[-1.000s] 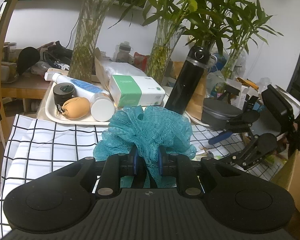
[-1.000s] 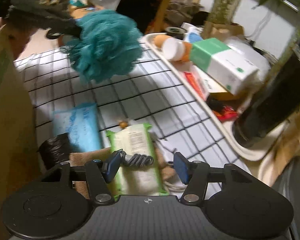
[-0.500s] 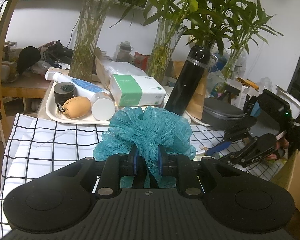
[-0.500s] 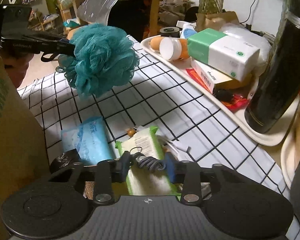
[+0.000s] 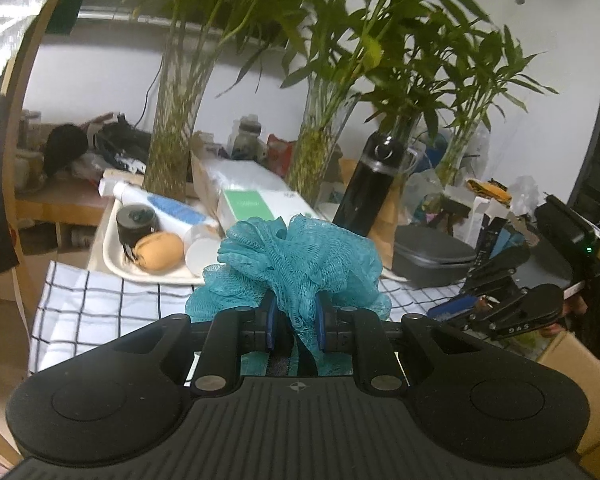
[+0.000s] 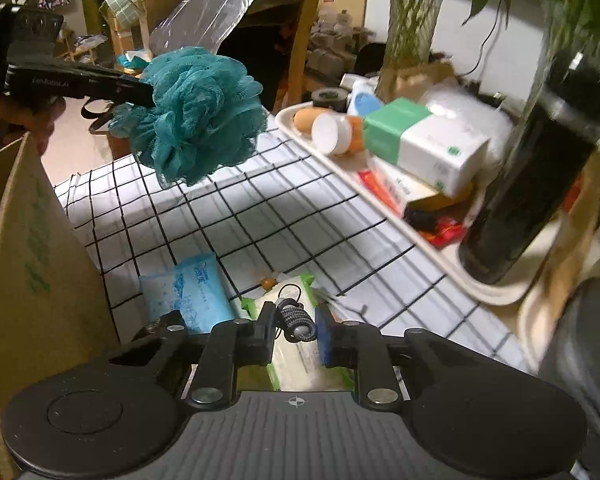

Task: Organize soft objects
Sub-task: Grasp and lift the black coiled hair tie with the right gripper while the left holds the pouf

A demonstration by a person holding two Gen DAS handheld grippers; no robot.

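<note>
Both grippers grip: left gripper pinches the teal bath sponge, held in the air above the checked cloth; right gripper, jaws just closing, pinches a grey coiled cord over the green wipes pack. The sponge looks light, springy mesh, best pinched at its gathered core. Only the right wrist view shows the wipes, the blue tissue pack and the cardboard box.

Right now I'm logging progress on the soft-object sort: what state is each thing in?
Teal bath pouf: clamped in left gripper, held above the checked cloth.
Grey coiled cord: between the right gripper jaws, which have just been closing on it.
Green wipes pack: lying flat on the cloth.
Blue tissue pack: lying flat.
Black bottle: upright, capped.
</note>
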